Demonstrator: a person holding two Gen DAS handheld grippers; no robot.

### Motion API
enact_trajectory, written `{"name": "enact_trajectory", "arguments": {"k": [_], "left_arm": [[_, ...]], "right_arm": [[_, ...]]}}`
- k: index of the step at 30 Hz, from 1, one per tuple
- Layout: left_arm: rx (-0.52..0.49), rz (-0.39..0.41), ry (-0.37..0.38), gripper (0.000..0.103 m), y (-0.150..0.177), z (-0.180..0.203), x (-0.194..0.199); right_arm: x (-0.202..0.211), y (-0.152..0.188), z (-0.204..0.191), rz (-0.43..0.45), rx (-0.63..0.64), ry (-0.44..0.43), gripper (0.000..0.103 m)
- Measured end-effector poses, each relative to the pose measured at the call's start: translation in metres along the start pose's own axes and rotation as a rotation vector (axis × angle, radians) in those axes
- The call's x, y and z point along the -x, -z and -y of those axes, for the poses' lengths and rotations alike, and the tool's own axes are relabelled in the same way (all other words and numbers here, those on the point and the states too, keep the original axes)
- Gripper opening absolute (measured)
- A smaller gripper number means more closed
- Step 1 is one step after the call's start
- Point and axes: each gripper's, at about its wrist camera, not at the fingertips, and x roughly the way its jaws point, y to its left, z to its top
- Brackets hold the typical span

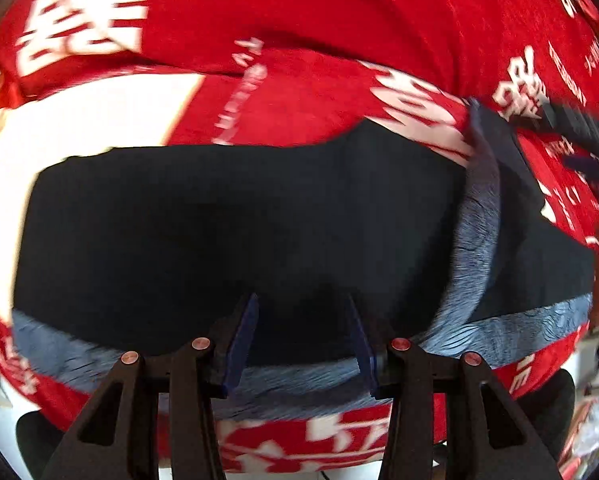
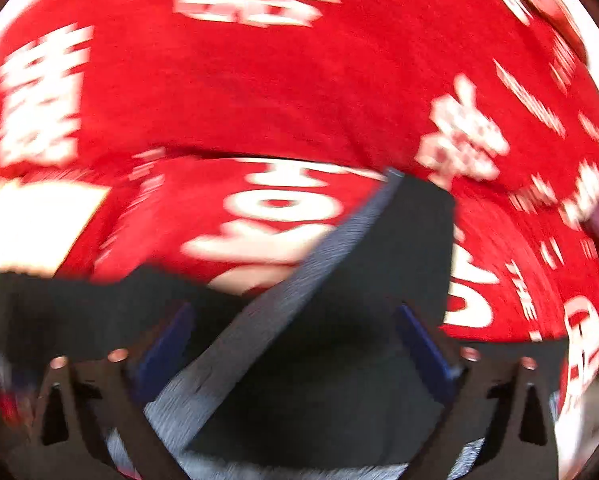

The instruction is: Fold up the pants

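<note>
The pants (image 1: 219, 220) are black with a grey ribbed band (image 1: 511, 332) and lie flat on a red cloth. My left gripper (image 1: 305, 328) hovers over their near edge, its blue pads partly apart with only dark fabric showing between them and nothing visibly pinched. At the right end a corner of the pants is folded over, so the grey band (image 1: 479, 208) runs upward there. In the right wrist view the pants (image 2: 359, 380) fill the lower half, with the band (image 2: 299, 280) crossing diagonally. My right gripper (image 2: 295, 340) is open wide above them and grips nothing.
A red cloth with white lettering (image 1: 319, 8) (image 2: 259, 92) covers the surface under the pants. A bare white patch (image 1: 79, 120) (image 2: 27, 220) shows at the left. A dark blurred shape (image 1: 579, 128) sits at the right edge. Both views are motion-blurred.
</note>
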Motion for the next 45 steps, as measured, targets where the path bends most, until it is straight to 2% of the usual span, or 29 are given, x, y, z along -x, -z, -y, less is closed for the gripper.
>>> {"name": "enact_trajectory", "arguments": {"k": [3,4,5,8,9,10,11,12,13,15,18,22,24,27,29,30,31,33,34,35,36,39,42,45], "left_arm": [[-0.031,-0.014,-0.036,0.047,-0.004,0.008,-0.013],[-0.038,-0.012,-0.039,0.051,-0.005,0.009,-0.013],[-0.039,-0.015,-0.024,0.058,-0.004,0.009,-0.013],[-0.038,-0.020,-0.005,0.059,-0.003,0.008,-0.014],[-0.042,-0.019,-0.009,0.059,-0.003,0.008,-0.015],[-0.045,-0.016,-0.013,0.059,-0.002,0.012,-0.016],[-0.047,-0.014,-0.017,0.059,-0.003,0.012,-0.016],[-0.047,-0.016,-0.021,0.059,-0.003,0.012,-0.016],[-0.045,-0.019,-0.023,0.059,-0.003,0.013,-0.014],[-0.030,-0.015,-0.002,0.059,-0.004,0.013,-0.008],[-0.030,0.001,0.018,0.059,-0.008,0.015,-0.003],[-0.070,-0.011,0.040,0.059,-0.003,0.031,-0.002],[-0.093,-0.032,0.052,0.059,-0.001,0.044,-0.006],[-0.172,-0.041,0.067,0.059,0.003,0.077,-0.010],[-0.215,-0.054,0.080,0.059,0.006,0.095,-0.016],[-0.230,-0.070,0.071,0.059,0.008,0.102,-0.021],[-0.235,-0.076,0.043,0.059,0.009,0.108,-0.027],[-0.244,-0.057,0.033,0.068,0.011,0.115,-0.027],[-0.243,-0.060,0.030,0.068,0.011,0.117,-0.028],[-0.241,-0.059,0.027,0.068,0.011,0.118,-0.028],[-0.240,-0.060,0.027,0.068,0.010,0.118,-0.028],[-0.231,-0.063,0.020,0.068,0.009,0.120,-0.027],[-0.228,-0.059,-0.003,0.068,0.010,0.122,-0.029],[-0.228,-0.054,-0.013,0.071,0.011,0.123,-0.031]], "right_arm": [[-0.035,-0.036,0.020,-0.100,-0.122,0.021,0.103],[-0.051,-0.044,0.022,-0.136,-0.137,0.039,0.103],[-0.069,-0.051,0.022,-0.189,-0.144,0.055,0.103],[-0.120,-0.056,0.019,-0.367,-0.107,0.124,0.102],[-0.133,-0.054,0.017,-0.414,-0.073,0.150,0.098],[-0.142,-0.049,0.019,-0.448,-0.056,0.172,0.063],[-0.146,-0.042,0.026,-0.478,-0.076,0.153,0.042],[-0.139,-0.039,0.036,-0.458,-0.134,0.095,0.037],[-0.130,-0.037,0.044,-0.442,-0.168,0.074,0.013],[-0.104,-0.029,0.065,-0.381,-0.246,0.022,0.013],[-0.059,-0.010,0.092,-0.257,-0.327,0.009,0.013],[0.009,0.053,0.131,-0.086,-0.459,0.032,0.011],[0.023,0.089,0.145,-0.063,-0.512,0.051,0.011],[0.018,0.137,0.167,-0.090,-0.574,0.100,0.011],[0.004,0.161,0.180,-0.110,-0.605,0.042,0.011],[0.007,0.166,0.185,-0.077,-0.607,0.013,0.011],[0.011,0.166,0.185,-0.058,-0.575,0.007,0.016],[0.016,0.161,0.180,-0.065,-0.476,0.032,0.029],[0.020,0.157,0.178,-0.054,-0.428,0.043,0.051],[0.023,0.155,0.179,-0.037,-0.397,0.051,0.080],[0.026,0.153,0.182,-0.010,-0.370,0.064,0.087],[0.036,0.140,0.199,0.084,-0.335,0.099,0.087],[0.027,0.115,0.211,0.094,-0.313,0.102,0.088],[0.007,0.085,0.200,0.072,-0.243,0.121,0.088]]}}
